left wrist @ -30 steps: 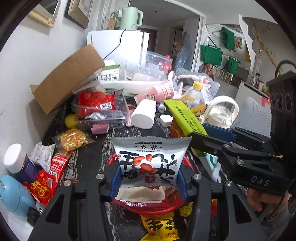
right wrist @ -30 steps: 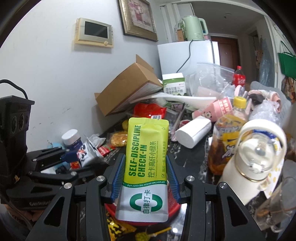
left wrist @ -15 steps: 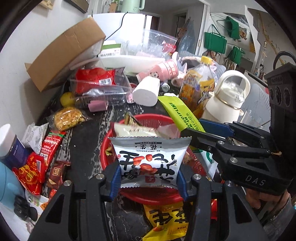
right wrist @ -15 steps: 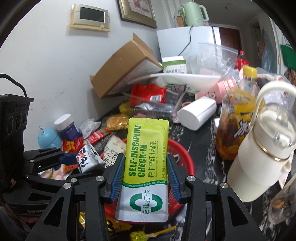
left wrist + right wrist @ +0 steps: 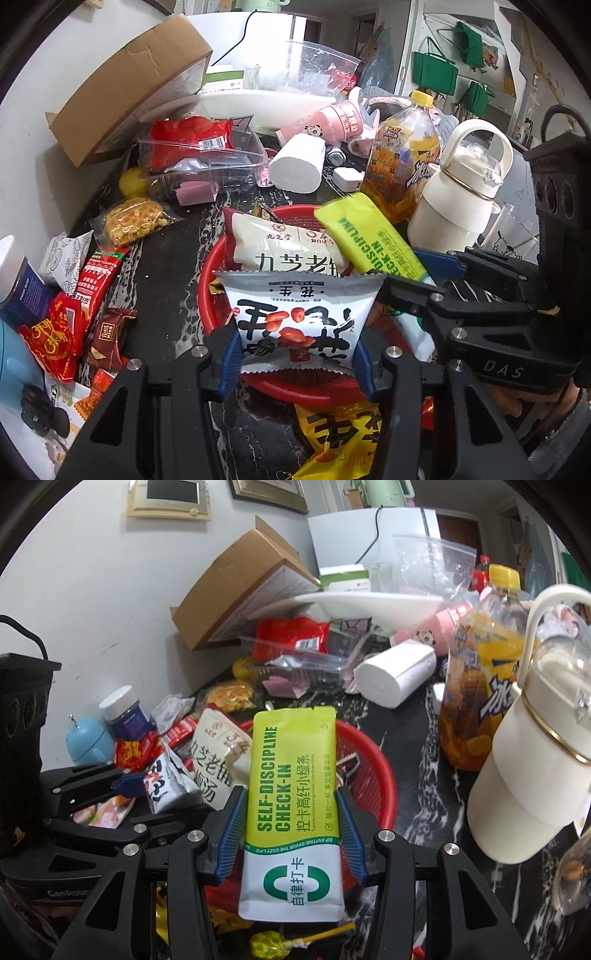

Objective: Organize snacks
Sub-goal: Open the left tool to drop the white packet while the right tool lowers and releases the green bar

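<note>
My left gripper [image 5: 295, 350] is shut on a grey-white peanut packet [image 5: 295, 314], held upright just over the near rim of the red basket [image 5: 208, 295]. My right gripper [image 5: 291, 812] has a yellow-green pouch [image 5: 291, 775] standing between its blue pads above the same red basket [image 5: 373, 760]. Its jaws are opening, though the pads still touch the pouch's edges. A white snack bag [image 5: 280, 251] lies inside the basket. In the left wrist view the yellow-green pouch [image 5: 365, 236] reaches in from the right. In the right wrist view the peanut packet [image 5: 166, 782] shows at the left.
An orange drink bottle [image 5: 402, 155] and a cream flask [image 5: 458, 206] stand right of the basket. Behind it lie a white roll [image 5: 295, 166], a clear tray and a cardboard box [image 5: 129, 85]. Loose snacks [image 5: 55, 332] crowd the left; a yellow packet [image 5: 340, 435] lies in front.
Both grippers have come down with their packets and tipped towards the red basket, which now fills more of each view. The white bag inside it has come into sight.
</note>
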{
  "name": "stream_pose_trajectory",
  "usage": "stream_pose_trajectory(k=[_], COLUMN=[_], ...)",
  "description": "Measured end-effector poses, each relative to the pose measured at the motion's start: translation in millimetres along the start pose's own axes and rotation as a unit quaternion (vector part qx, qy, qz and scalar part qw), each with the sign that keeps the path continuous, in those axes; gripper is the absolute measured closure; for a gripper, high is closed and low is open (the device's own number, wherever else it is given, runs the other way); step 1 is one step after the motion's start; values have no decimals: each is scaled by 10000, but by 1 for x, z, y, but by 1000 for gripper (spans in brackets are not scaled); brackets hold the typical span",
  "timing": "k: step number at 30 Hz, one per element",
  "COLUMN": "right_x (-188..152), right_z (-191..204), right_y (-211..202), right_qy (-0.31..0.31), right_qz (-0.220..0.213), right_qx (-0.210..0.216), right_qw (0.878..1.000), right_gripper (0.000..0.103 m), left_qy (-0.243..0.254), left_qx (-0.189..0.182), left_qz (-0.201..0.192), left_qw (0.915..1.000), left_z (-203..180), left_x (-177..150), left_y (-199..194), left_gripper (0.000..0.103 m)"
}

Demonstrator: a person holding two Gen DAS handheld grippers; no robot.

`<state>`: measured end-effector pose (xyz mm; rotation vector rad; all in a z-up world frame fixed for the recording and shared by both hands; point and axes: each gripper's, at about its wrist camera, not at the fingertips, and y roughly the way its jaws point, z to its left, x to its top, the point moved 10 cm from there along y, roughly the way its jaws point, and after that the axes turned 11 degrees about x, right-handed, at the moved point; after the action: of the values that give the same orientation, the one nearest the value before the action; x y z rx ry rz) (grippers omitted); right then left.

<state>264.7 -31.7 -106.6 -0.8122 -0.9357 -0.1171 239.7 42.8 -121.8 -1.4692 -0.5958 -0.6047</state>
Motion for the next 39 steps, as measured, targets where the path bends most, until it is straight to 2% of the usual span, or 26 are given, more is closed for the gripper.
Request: stream_pose_trajectory(k=[8, 11, 14, 16, 17, 18, 21, 24, 31, 34, 37, 39], right_x=[2, 5, 5, 0, -1, -1, 6, 17, 33, 35, 31, 28], right_z=[-3, -6, -6, -9, -9, -7, -10, -9, -10, -14, -15, -16], right_y=[-1, -7, -11, -6, -3, -3, -5, -10, -5, -1, 1, 0], right_qy=[53, 60, 93, 155, 223, 306, 415, 308, 81, -64, -80, -54], right_qz=[116, 122, 116, 297, 338, 305, 161, 38, -85, -166, -185, -217], right_qx=[-38, -127, -56, -69, 34, 184, 211, 158, -178, -444, -437, -463], right_qw=[9999, 9998, 9999, 9994, 9992, 9989, 9988, 9994, 9998, 9989, 9988, 9987], right_gripper=[54, 46, 45, 53, 61, 69, 83, 90, 92, 92, 92, 92], left_qy=[-94, -106, -90, -89, -93, -103, -169, -244, -431, -388, -270, -197], left_qx=[-50, -31, 18, 47, 62, 75, 79, 65, 30, 13, 82, 133], left_qz=[138, 170, 174, 175, 175, 174, 176, 178, 206, 195, 285, 257], left_qw=[9998, 9998, 9998, 9998, 9998, 9998, 9997, 9995, 9989, 9991, 9992, 9994], left_z=[2, 2, 1, 1, 1, 2, 4, 7, 11, 10, 8, 6], left_x=[5, 5, 4, 4, 4, 4, 5, 6, 9, 9, 6, 5], left_y=[2, 2, 1, 1, 1, 0, -3, -4, -5, -6, -1, 0], left_gripper=[53, 53, 53, 53, 53, 53, 53, 53, 53, 53, 53, 44])
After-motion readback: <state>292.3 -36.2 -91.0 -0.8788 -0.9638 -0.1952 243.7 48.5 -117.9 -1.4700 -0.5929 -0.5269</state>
